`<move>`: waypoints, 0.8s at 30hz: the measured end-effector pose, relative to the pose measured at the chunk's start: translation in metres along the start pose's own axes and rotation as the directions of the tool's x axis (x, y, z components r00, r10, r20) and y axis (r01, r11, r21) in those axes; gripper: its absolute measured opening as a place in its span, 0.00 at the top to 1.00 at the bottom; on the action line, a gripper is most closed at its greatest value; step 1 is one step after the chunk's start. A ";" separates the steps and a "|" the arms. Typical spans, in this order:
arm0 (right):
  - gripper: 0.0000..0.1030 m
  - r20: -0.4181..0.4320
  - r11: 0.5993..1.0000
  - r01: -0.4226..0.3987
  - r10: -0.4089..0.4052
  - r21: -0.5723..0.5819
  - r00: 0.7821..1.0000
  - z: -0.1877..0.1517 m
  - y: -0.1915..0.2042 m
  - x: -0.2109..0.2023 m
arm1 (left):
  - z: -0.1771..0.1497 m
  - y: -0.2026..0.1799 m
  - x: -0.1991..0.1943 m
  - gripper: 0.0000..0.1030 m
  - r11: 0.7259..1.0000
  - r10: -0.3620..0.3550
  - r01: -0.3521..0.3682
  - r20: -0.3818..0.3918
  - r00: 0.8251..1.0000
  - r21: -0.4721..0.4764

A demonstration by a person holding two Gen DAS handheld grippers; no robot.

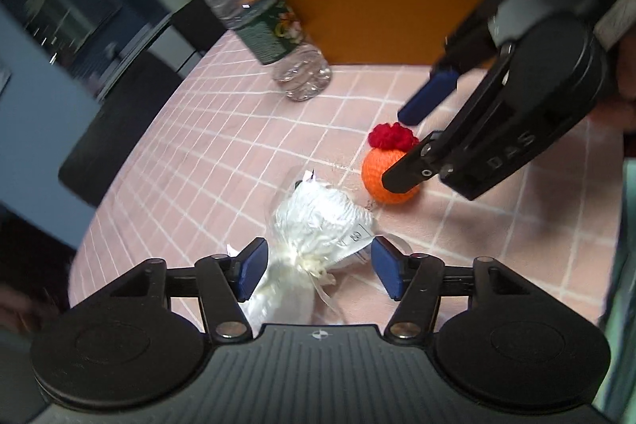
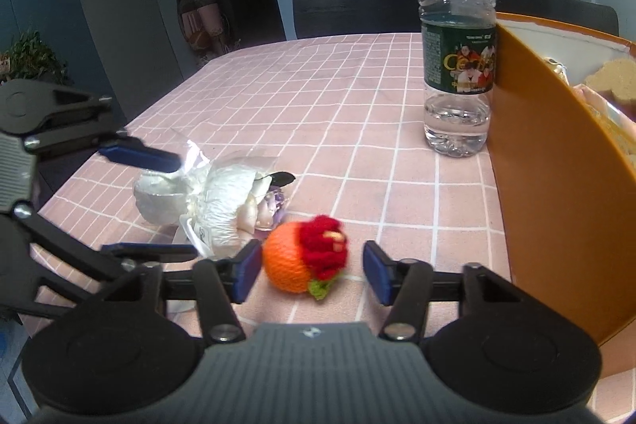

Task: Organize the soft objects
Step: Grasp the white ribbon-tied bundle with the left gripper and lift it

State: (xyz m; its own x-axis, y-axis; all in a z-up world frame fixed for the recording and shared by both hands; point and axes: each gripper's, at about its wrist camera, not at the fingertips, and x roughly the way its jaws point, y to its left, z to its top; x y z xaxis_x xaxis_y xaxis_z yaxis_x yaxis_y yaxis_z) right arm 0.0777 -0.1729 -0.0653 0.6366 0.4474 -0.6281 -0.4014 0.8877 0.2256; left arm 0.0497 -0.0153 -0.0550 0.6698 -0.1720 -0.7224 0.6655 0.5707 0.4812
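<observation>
- Left wrist view: your left gripper (image 1: 318, 267) stands released over the pink checked tablecloth (image 1: 222, 161), its blue pads either side of a white wrapped bundle (image 1: 318, 225) without pressing it.
- Right wrist view: your right gripper (image 2: 306, 271) is likewise released, with an orange crocheted ball (image 2: 294, 257) topped in red yarn lying on the cloth between its pads; the left pad sits just beside the ball, the right pad stands clear.
- Bundle and ball lie just beside each other near the table's front edge.
- A clear water bottle (image 2: 457, 38) stands upright farther back, right against the wall of an orange box (image 2: 556, 185), which holds soft items too blurred to identify.
</observation>
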 end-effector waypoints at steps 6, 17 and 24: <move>0.42 0.014 0.999 0.016 -0.016 -0.042 1.000 -0.002 0.001 -0.007 | 0.009 -0.004 0.029 0.26 0.987 -0.004 0.011 -0.046 0.999 0.161; 0.44 0.031 0.998 -0.024 0.026 -0.053 0.999 0.002 0.007 -0.012 | 0.020 0.006 0.070 0.21 0.978 0.095 -0.075 -0.096 0.991 0.196; 0.49 0.029 0.999 -0.016 0.017 -0.039 0.999 0.004 0.007 -0.004 | 0.023 0.017 0.082 0.40 0.983 0.114 -0.094 -0.128 0.985 0.155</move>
State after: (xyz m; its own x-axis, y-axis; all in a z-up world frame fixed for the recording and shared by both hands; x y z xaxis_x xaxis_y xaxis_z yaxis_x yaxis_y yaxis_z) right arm 0.0749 -0.1675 -0.0584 0.6484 0.4656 -0.6023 -0.4370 0.8755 0.2064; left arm 0.1236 -0.0388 -0.0948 0.6938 -0.0013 -0.7202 0.6425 0.4528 0.6182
